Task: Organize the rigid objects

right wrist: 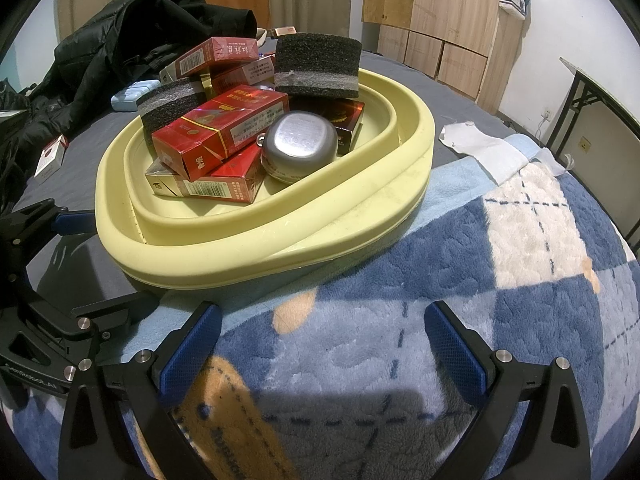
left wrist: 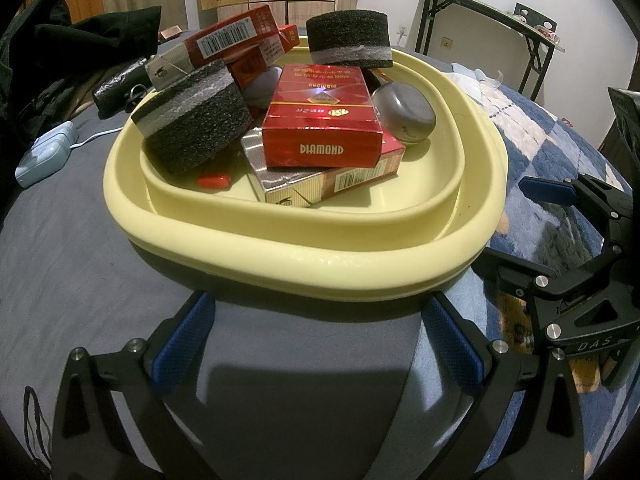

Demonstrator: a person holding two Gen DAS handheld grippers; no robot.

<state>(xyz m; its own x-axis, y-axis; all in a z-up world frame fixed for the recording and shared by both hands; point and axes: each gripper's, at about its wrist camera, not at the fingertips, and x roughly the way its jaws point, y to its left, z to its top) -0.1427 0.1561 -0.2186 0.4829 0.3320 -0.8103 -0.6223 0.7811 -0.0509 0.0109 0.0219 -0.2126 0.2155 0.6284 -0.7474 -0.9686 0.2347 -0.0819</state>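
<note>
Pale wooden cabinets (right wrist: 448, 20) are lining the white wall (right wrist: 576, 12); a folding table (left wrist: 492, 16), possibly glass-topped, is standing beside it.

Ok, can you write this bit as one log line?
left claw: open, empty | right claw: open, empty | basin: piled with boxes, foam blocks, tin

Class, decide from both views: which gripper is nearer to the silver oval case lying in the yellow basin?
Right, though only slightly. The right gripper is open in front of the basin on the silver case side; the left gripper is open toward the foam-block side.
</note>
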